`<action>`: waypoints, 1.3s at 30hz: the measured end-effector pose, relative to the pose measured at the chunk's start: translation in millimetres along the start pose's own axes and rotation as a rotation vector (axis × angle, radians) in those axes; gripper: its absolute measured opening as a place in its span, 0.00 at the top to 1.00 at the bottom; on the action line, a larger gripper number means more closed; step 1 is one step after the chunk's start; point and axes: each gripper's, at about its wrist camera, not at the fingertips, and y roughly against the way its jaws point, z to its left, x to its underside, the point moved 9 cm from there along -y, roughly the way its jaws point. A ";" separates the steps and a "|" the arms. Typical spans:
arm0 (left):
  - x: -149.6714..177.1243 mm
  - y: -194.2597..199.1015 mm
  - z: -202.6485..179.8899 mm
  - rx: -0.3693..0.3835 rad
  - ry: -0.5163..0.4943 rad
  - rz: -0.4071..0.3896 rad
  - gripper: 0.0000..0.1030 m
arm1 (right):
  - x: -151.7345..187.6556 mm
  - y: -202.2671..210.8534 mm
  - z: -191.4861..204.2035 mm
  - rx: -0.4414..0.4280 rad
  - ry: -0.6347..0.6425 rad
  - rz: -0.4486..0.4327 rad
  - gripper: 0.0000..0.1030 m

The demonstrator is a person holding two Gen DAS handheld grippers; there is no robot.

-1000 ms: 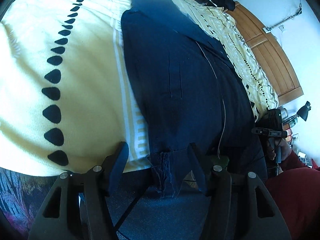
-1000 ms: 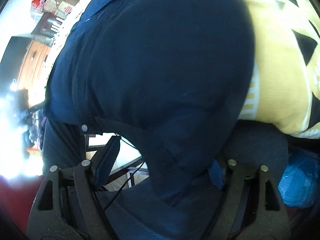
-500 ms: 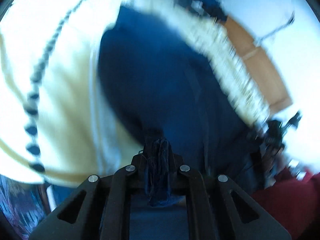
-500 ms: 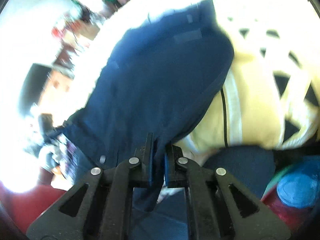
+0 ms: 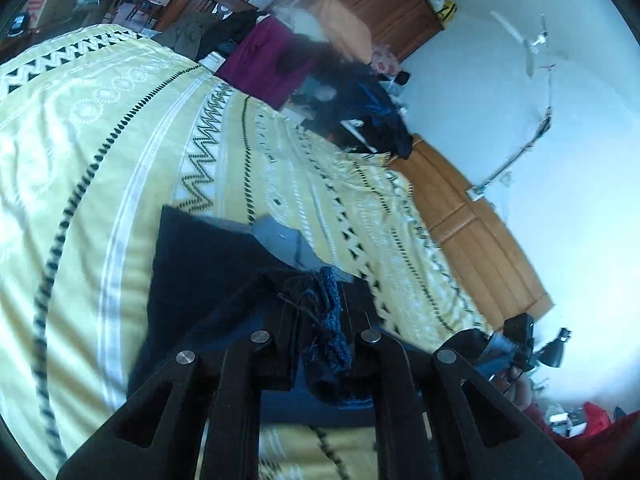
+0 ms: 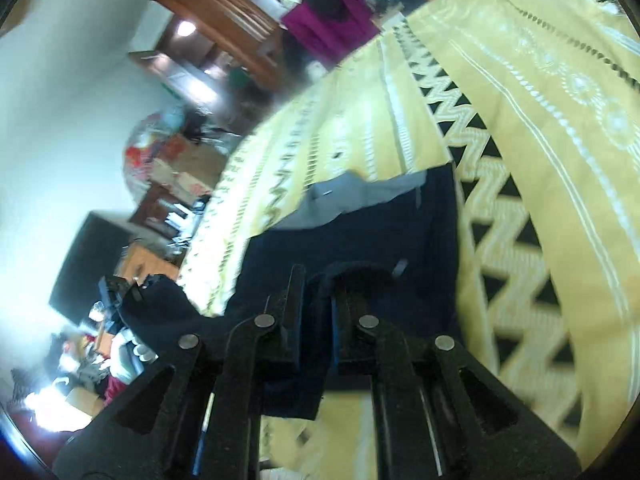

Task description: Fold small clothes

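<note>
Left wrist cam first: my left hand-held gripper has its fingers pressed together on a bunched, frayed corner of the dark navy garment, so it's pinching the cloth and the corner is lifted off the bed. The rest of the garment hangs down and spreads out on the yellow bedspread, with a paler grey-blue inner side showing at the far edge where it's turned over. At the far end of the bed there's a pile of clothes, something magenta and a dark heap next to it. A wooden wardrobe is behind that, and a wooden headboard-type panel runs along the right side of the bed. A black desk lamp sits down in the right corner.

Right wrist cam: my right hand-held gripper is also clamped shut on a fold of the same navy garment, with cloth sticking out between the fingers and drooping below them. The garment stretches away from the jaws onto the bedspread, and the same grey inner side peeks out at the far edge. Off to the left, a dark bit of the garment hangs past the bed edge. The room on that side is cluttered and too blurry for me to sort out.
</note>
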 end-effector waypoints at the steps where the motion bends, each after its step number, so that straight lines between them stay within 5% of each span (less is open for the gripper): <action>1: -11.1 -22.0 15.5 -0.021 0.020 0.011 0.82 | -13.5 -26.8 -14.6 -0.006 -0.024 0.033 0.88; 3: -29.9 -58.8 47.5 -0.080 0.058 0.028 0.79 | -30.8 -68.2 -47.9 0.044 -0.056 0.072 0.83; 5: -37.6 -106.4 90.1 -0.191 0.077 0.093 0.65 | -37.2 -101.5 -78.8 0.127 -0.062 0.120 0.79; 8: -39.1 -152.2 143.3 -0.380 0.057 0.179 0.64 | -35.5 -130.3 -116.3 0.245 -0.070 0.153 0.74; 11: -57.5 -150.0 148.5 -0.361 0.049 0.125 0.63 | -29.1 -134.1 -120.2 0.246 -0.033 0.152 0.59; 15: -81.3 -124.0 141.6 -0.384 -0.029 0.029 0.45 | -30.3 -121.8 -116.3 0.261 0.045 0.090 0.42; 25: -49.0 -183.3 142.3 -0.424 -0.289 0.295 0.44 | -39.7 -141.6 -125.4 0.295 0.116 0.076 0.41; 33: -33.1 -213.2 150.3 -0.415 -0.275 0.323 0.52 | -44.1 -158.2 -126.5 0.390 0.260 0.085 0.41; 39: -29.9 -217.8 145.9 -0.404 -0.302 0.323 0.57 | -47.5 -168.7 -119.3 0.385 0.311 0.089 0.43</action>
